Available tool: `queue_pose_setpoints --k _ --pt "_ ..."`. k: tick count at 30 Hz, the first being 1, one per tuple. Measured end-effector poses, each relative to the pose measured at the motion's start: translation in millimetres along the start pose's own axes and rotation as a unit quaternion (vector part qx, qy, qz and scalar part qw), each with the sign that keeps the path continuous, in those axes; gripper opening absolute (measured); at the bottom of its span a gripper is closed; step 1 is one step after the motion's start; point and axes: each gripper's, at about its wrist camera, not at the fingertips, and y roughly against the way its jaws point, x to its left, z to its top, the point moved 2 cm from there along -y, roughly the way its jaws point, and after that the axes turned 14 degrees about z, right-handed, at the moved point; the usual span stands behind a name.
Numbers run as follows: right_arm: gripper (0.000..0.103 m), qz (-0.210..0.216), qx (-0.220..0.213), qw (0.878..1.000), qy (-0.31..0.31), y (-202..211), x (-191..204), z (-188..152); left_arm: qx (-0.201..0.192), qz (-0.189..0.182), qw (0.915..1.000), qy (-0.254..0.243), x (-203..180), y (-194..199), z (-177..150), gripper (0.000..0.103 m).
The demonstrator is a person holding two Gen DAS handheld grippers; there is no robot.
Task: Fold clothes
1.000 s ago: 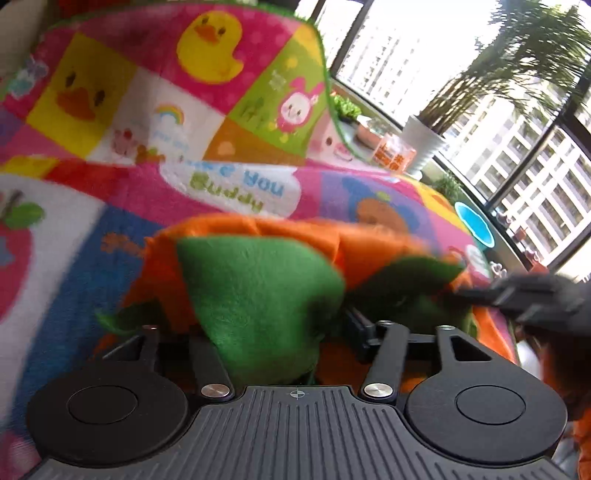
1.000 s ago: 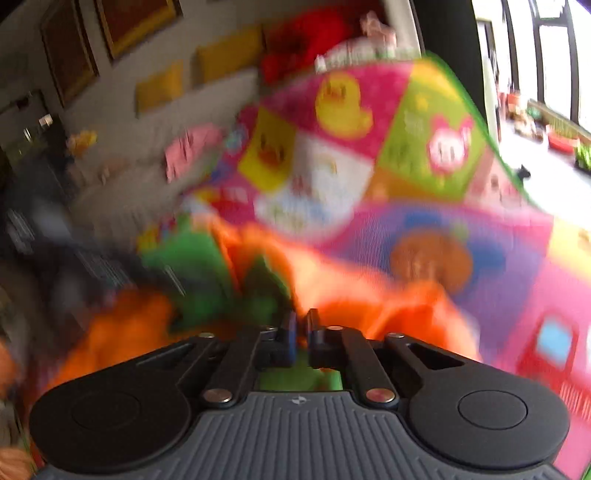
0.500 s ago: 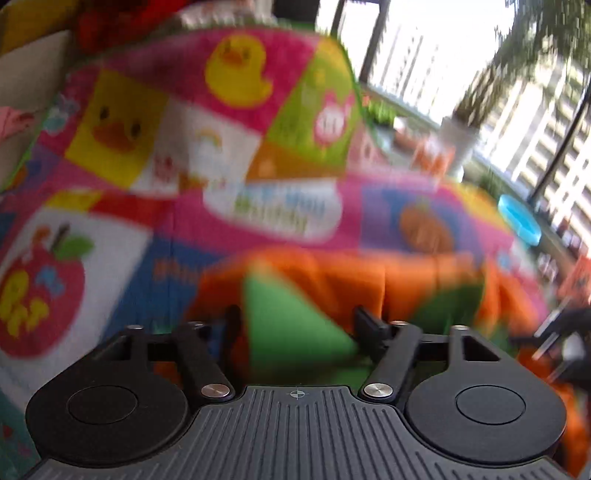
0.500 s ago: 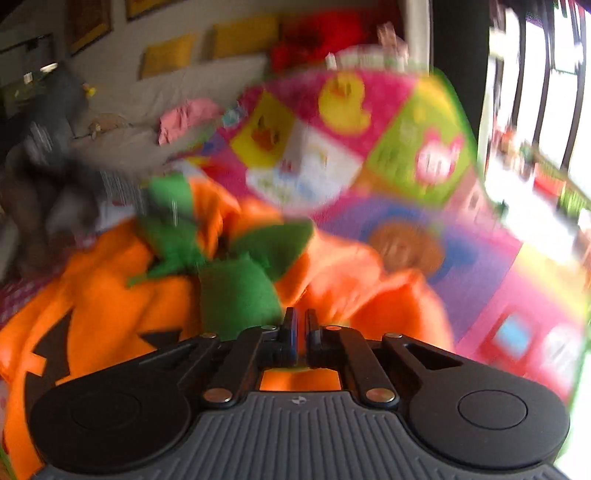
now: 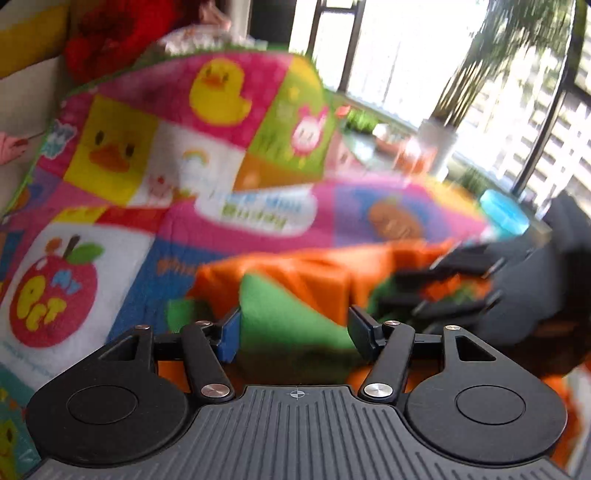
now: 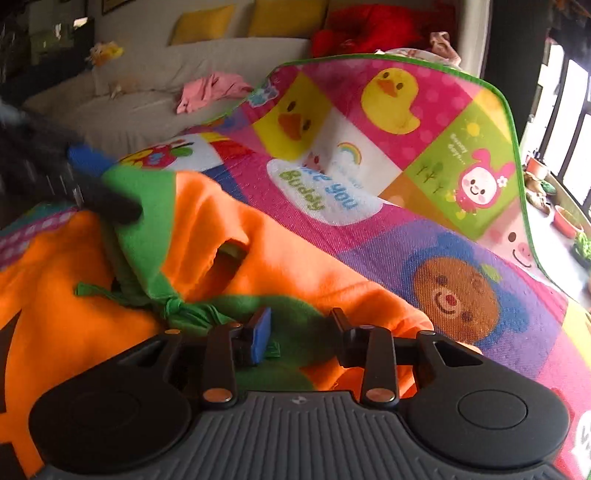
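Observation:
An orange pumpkin costume (image 6: 280, 258) with green collar flaps (image 6: 147, 206) lies crumpled on a colourful play mat (image 6: 424, 206). My right gripper (image 6: 300, 338) is open, its jaws apart over a green flap at the garment's near edge. My left gripper (image 5: 293, 332) is open with a green flap (image 5: 291, 317) lying between its fingers. In the left wrist view the orange cloth (image 5: 314, 273) spreads ahead, and the right gripper (image 5: 480, 280) shows blurred at the right. In the right wrist view the left gripper (image 6: 85, 184) shows at the upper left by the green collar.
A white sofa (image 6: 147, 96) with yellow cushions, a pink garment (image 6: 210, 90) and a red plush (image 6: 365, 29) stands behind the mat. Windows, potted plants (image 5: 439, 144) and a blue bowl (image 5: 504, 216) line the right side.
My right gripper has opened and let go of the garment. My left gripper has opened wider. The costume has been lowered onto the mat and both views have shifted.

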Motion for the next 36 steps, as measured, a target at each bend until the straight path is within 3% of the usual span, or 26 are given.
queue_pose_setpoints --k 4,6,8,13,15,17,21,22,24,26,28,30,32,34,36 --pt "0.037 -0.003 0.01 0.999 0.035 9.0 3.9 12.1 0.024 -0.033 0.9991 0.009 -5.1 -21.9 1.9 0.062" --pt "0.044 0.001 0.0 0.999 0.053 16.4 2.5 22.0 0.053 -0.026 0.9982 0.009 -5.9 -41.8 -6.9 0.056" --pt "0.06 0.01 -0.01 0.998 0.063 18.5 -4.0 34.6 0.061 -0.03 0.9977 0.012 -3.8 -48.5 -11.9 0.055" --pt "0.061 0.059 0.044 0.995 0.071 -22.1 -24.2 50.8 0.071 -0.038 0.9966 0.017 0.8 -58.6 -19.1 0.057" --pt "0.07 0.085 0.065 0.991 0.078 -38.8 -29.8 47.3 0.069 -0.04 0.9967 0.016 0.9 -57.8 -20.0 0.057" --pt "0.087 0.101 0.067 0.989 0.081 -45.9 -36.9 45.8 0.068 -0.04 0.9968 0.014 0.8 -56.8 -20.4 0.057" --pt "0.092 0.135 0.066 0.989 0.0 -53.8 -54.9 43.7 0.069 -0.042 0.9966 0.013 1.3 -56.9 -19.6 0.057" --pt "0.091 0.131 0.064 0.989 -0.002 -52.2 -52.0 40.7 0.069 -0.044 0.9965 0.015 2.0 -57.4 -19.5 0.057" --pt "0.076 0.126 0.064 0.99 -0.015 -47.9 -44.4 39.5 0.068 -0.048 0.9963 0.021 3.4 -58.3 -19.2 0.059" --pt "0.039 0.131 0.067 0.989 -0.029 -41.2 -36.0 39.5 0.069 -0.053 0.9959 0.027 5.4 -58.8 -18.7 0.059" --pt "0.026 0.125 0.067 0.989 -0.03 -32.0 -26.4 37.8 0.073 -0.055 0.9951 0.038 8.2 -55.9 -17.3 0.059" --pt "0.018 0.103 0.059 0.993 -0.001 -20.7 -12.0 36.2 0.073 -0.061 0.9942 0.051 10.9 -46.5 -15.0 0.063" --pt "0.015 0.089 0.042 0.995 0.019 -3.9 -0.4 36.1 0.062 -0.07 0.9943 0.05 10.2 -28.5 -15.0 0.074" --pt "0.014 0.078 0.019 0.996 0.049 19.1 13.8 38.4 0.052 -0.069 0.9957 0.035 6.4 -8.0 -19.5 0.079" --pt "0.01 0.066 -0.004 0.994 0.085 44.3 31.2 39.1 0.052 -0.056 0.9968 0.023 4.3 4.6 -27.6 0.08"
